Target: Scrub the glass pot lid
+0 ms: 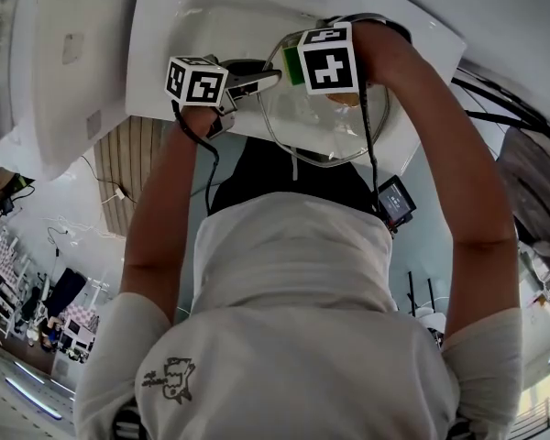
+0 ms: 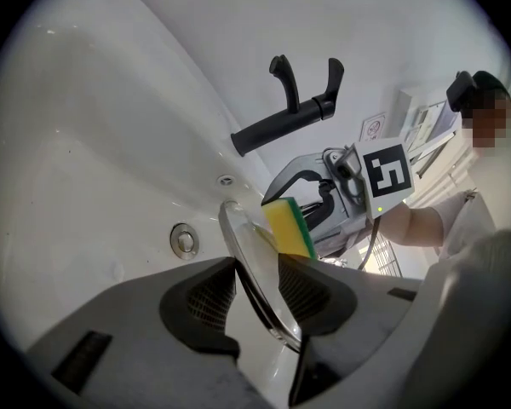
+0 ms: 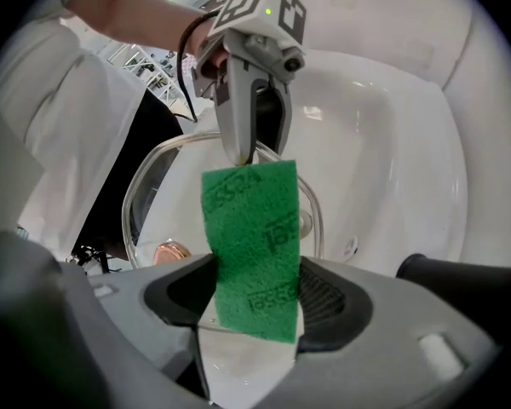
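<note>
The glass pot lid (image 1: 323, 134) stands on edge over the white sink (image 1: 188, 26). My left gripper (image 1: 257, 82) is shut on its metal rim; in the left gripper view the lid (image 2: 249, 254) runs edge-on between the pads of that gripper (image 2: 255, 273). My right gripper (image 3: 251, 281) is shut on a sponge (image 3: 249, 220), green scouring side toward the camera. The sponge (image 2: 289, 227), yellow with a green back, rests against the lid's face. The lid's copper-coloured knob (image 3: 166, 252) shows through the glass (image 3: 149, 198). The left gripper (image 3: 252, 109) hangs above it.
A black tap (image 2: 294, 113) reaches over the basin, with the drain (image 2: 183, 239) below it. The tap (image 3: 460, 275) sits close to the right gripper's side. A small screen on a cable (image 1: 396, 202) hangs by the person's right arm.
</note>
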